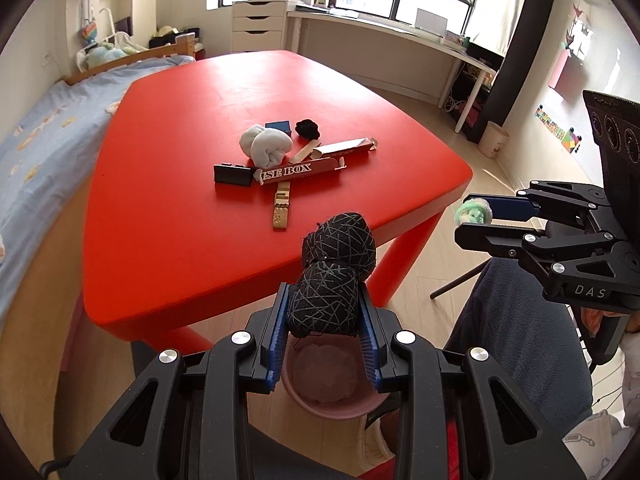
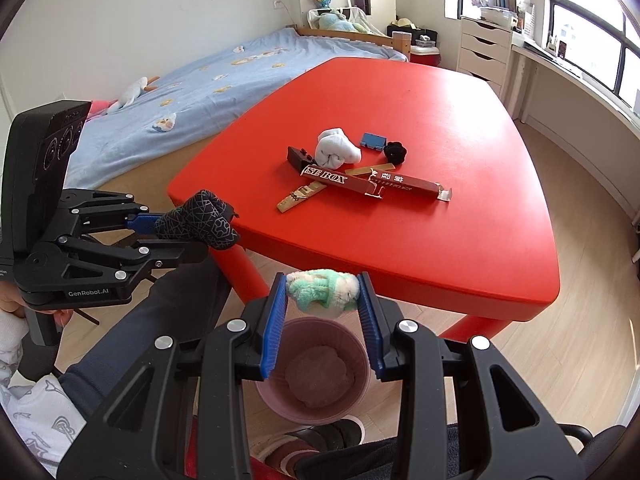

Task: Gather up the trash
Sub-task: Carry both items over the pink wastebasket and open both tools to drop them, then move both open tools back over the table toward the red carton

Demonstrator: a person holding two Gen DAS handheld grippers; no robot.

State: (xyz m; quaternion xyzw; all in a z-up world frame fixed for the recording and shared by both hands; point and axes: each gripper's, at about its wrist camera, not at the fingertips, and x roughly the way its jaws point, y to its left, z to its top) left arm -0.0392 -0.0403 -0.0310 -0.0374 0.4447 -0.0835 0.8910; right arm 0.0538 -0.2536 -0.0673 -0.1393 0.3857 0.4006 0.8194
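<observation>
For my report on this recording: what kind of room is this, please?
Most likely a child's bedroom at home. A bed with a light blue sheet and soft toys stands beside the low red table, and a white drawer unit and long desk sit under the window.

Home bedroom: bed (image 2: pixel 224 68) with blue sheet, drawer unit (image 1: pixel 259 26), window desk (image 1: pixel 400 32).

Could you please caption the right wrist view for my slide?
Right gripper holds a green fuzzy ball above the pink bin; left gripper holds a black sock beside the red table.
</observation>
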